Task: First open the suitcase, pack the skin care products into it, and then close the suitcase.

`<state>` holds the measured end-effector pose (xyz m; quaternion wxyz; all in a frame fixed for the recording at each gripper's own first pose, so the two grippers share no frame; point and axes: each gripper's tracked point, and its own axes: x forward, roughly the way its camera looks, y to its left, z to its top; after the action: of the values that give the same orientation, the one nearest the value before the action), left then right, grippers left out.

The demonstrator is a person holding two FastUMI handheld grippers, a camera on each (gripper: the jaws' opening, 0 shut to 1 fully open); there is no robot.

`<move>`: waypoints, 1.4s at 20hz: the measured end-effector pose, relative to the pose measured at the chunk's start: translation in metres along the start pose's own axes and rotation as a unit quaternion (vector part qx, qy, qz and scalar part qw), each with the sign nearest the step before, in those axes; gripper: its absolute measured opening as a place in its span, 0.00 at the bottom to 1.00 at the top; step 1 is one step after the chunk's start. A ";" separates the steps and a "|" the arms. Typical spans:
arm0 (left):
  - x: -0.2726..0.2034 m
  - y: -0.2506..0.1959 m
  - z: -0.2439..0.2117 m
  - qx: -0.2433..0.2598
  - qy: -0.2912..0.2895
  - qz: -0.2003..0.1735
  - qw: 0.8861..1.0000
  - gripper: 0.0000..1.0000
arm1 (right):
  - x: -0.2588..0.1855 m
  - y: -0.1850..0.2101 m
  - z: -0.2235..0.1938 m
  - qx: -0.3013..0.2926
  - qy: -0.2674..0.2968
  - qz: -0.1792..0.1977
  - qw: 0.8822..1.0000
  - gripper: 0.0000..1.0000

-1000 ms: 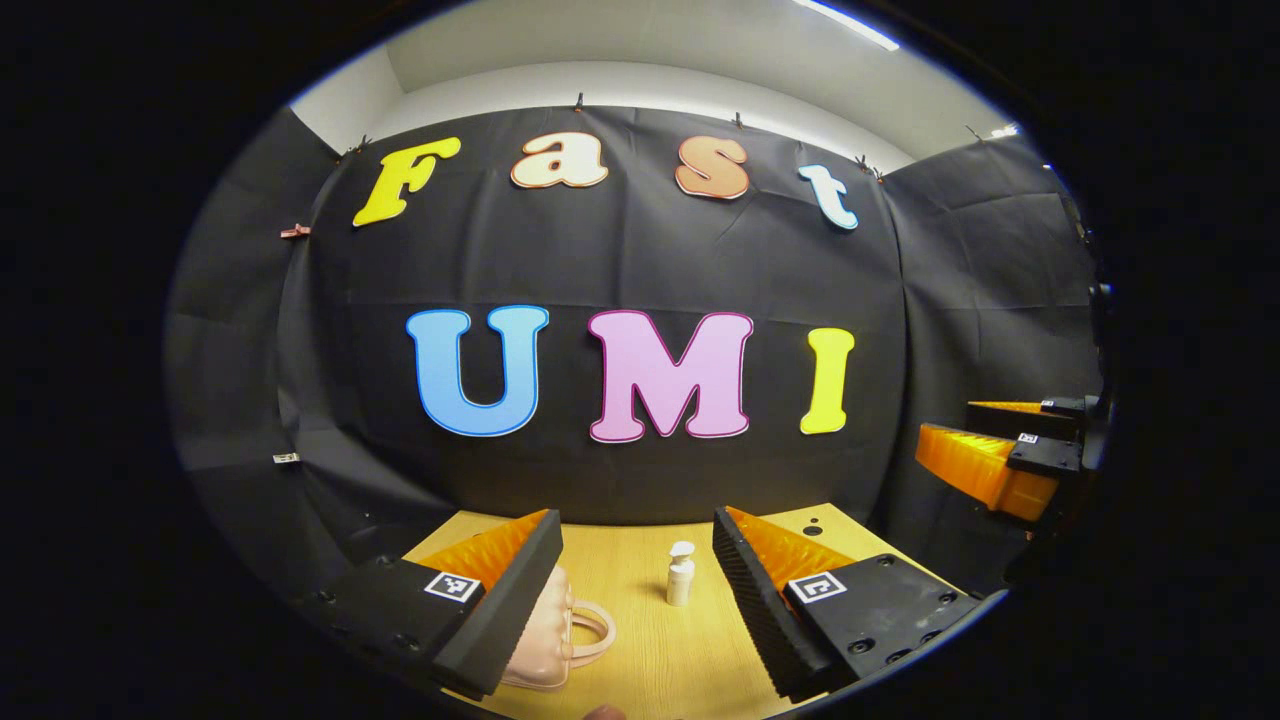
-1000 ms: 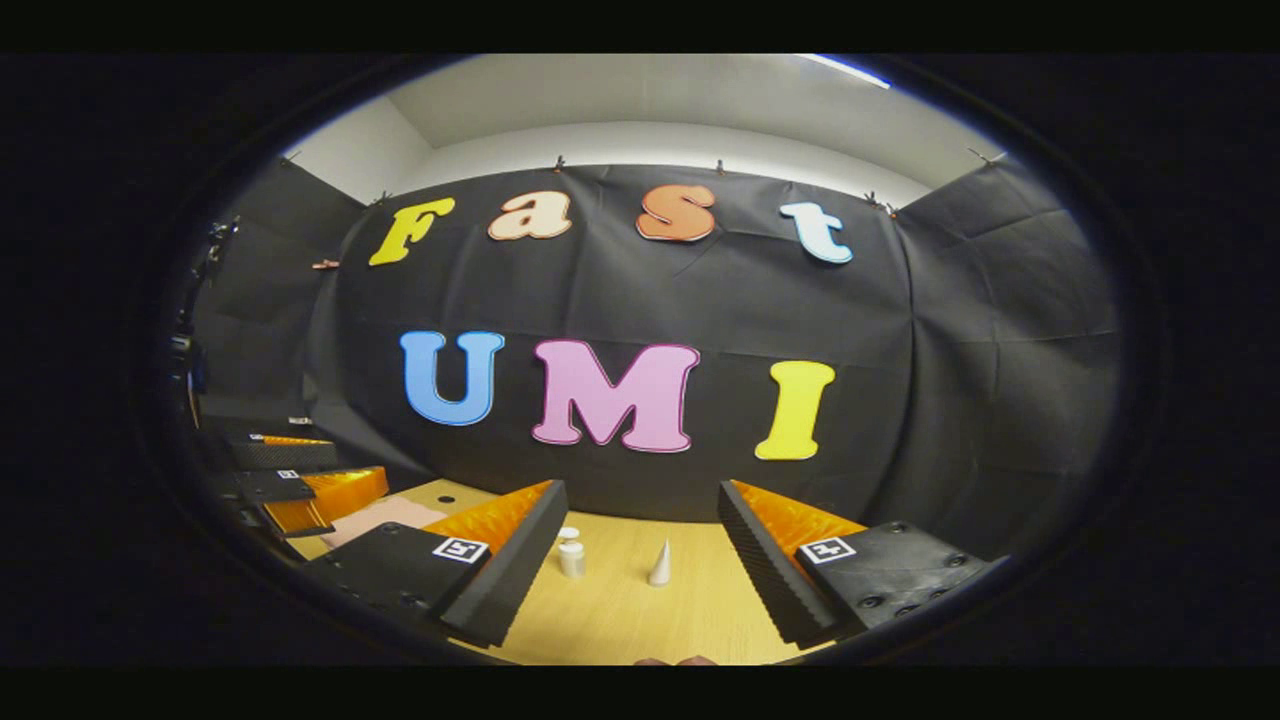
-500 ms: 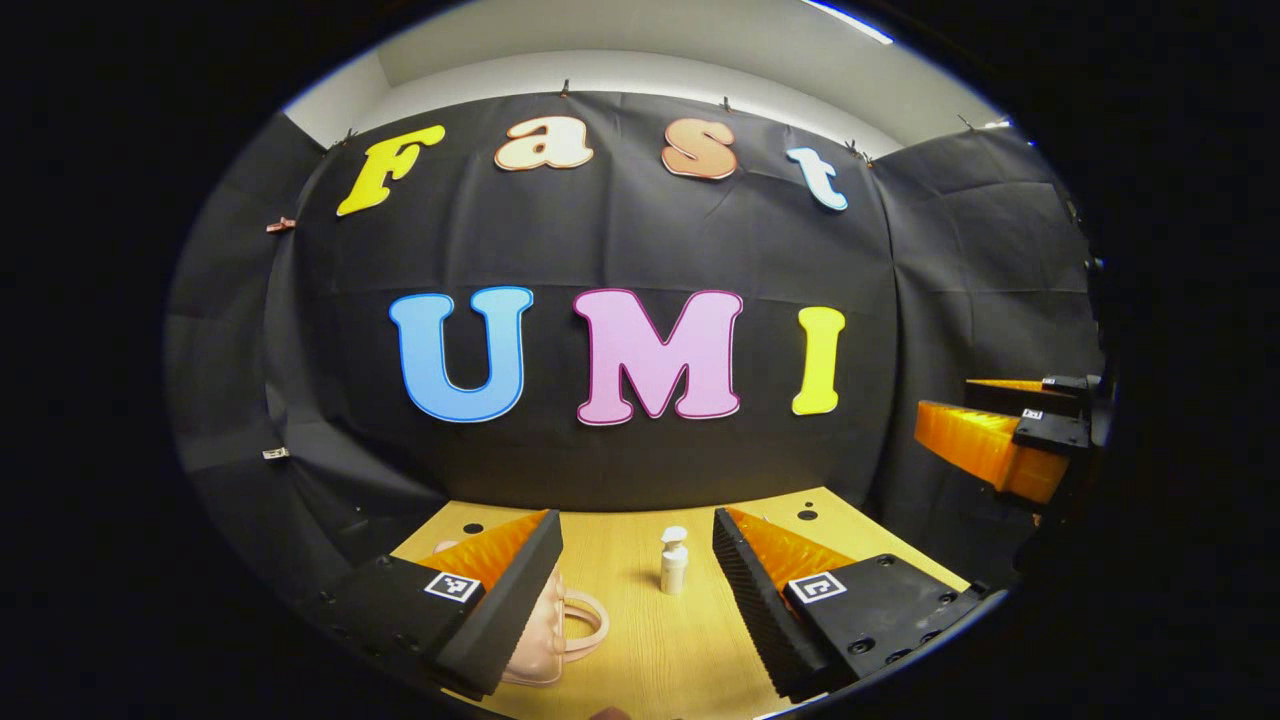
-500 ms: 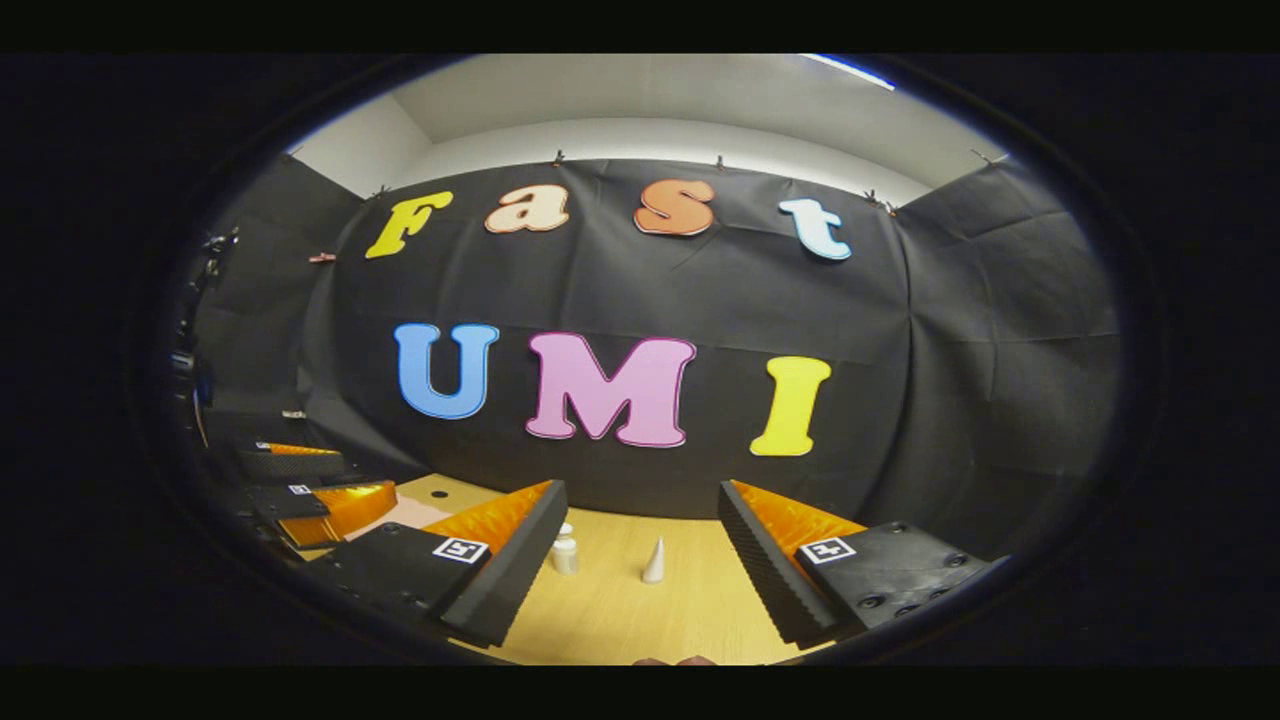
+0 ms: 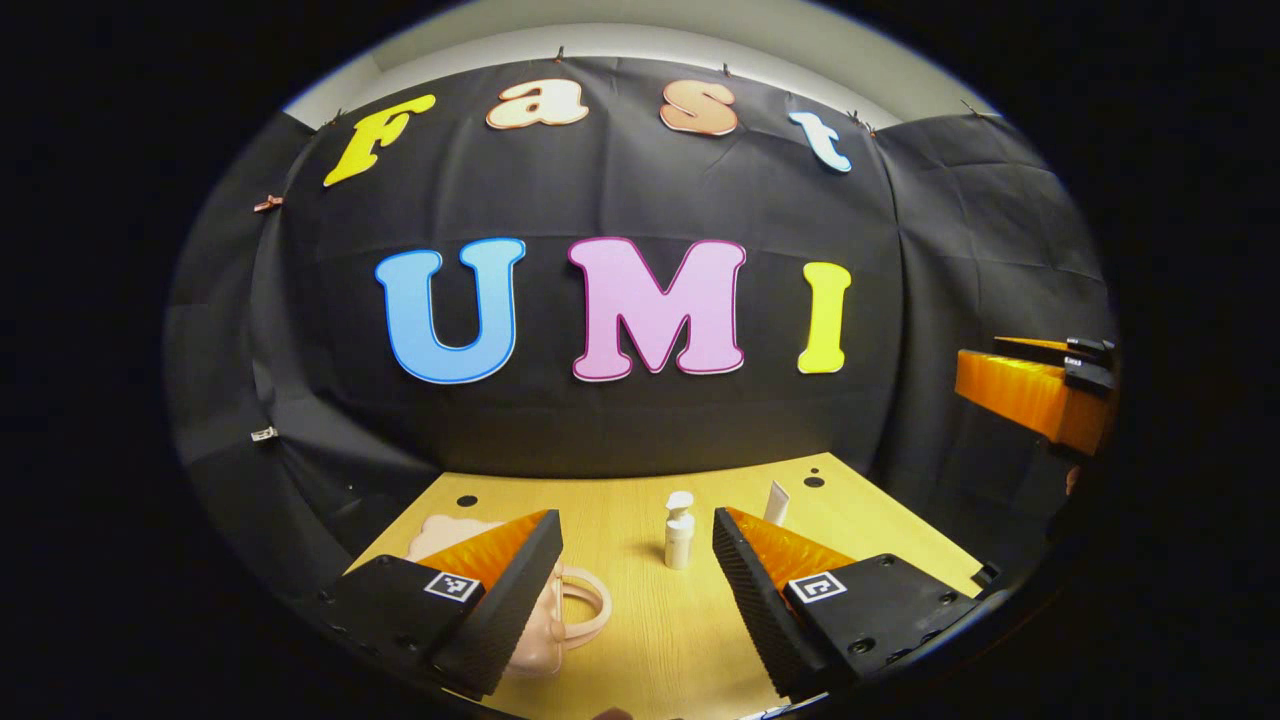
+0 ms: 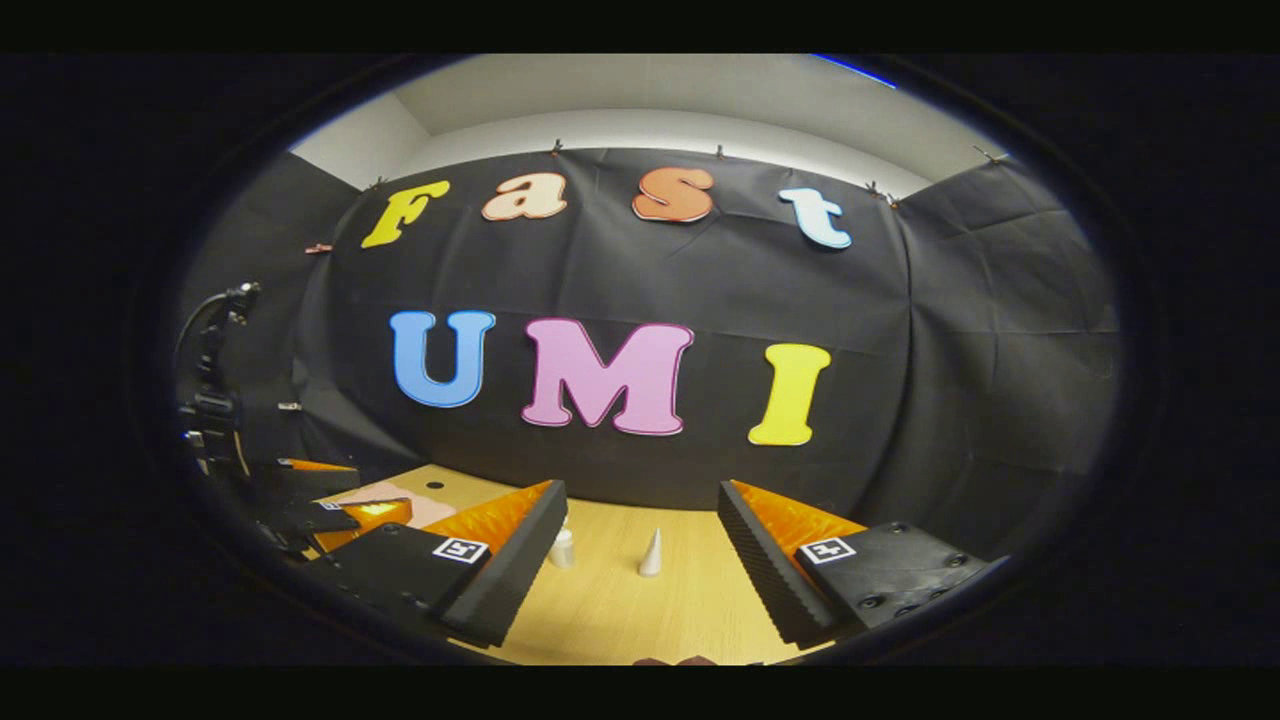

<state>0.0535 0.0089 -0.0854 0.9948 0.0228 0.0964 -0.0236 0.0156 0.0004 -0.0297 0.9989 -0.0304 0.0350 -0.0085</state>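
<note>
On the wooden table in the left gripper view, a small pink suitcase with a looped handle lies closed, partly hidden behind the left finger of the left gripper, whose jaws stand wide apart and hold nothing. Between those fingers, farther back on the table, a white pump bottle stands upright, and a white tube stands just behind the tip of the right-hand finger. At the right edge of that view the right gripper hangs above the table's level, well apart from the products; its fingers look spread, with nothing between them. In the right gripper view, the right gripper is likewise open and empty over the table. A white cone-shaped tube stands between its fingers, and the pump bottle stands just beside the left-hand finger, partly hidden by it. At the left of that view the left gripper hovers low over the pink suitcase, of which a flat patch shows.
</note>
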 end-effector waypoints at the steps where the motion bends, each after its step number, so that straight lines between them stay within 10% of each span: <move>1: 0.005 0.000 -0.007 0.004 0.013 -0.002 1.000 0.96 | 0.001 0.002 0.001 -0.001 -0.001 0.002 1.000 0.97; 28: 0.178 0.035 -0.239 0.066 0.264 0.014 0.962 0.97 | 0.017 0.004 -0.043 -0.017 0.091 -0.022 0.995 0.96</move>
<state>0.1839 0.0477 -0.3521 0.9305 0.0949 0.3536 -0.0095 0.0296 0.0014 -0.0743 0.9905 -0.0476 0.1250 -0.0330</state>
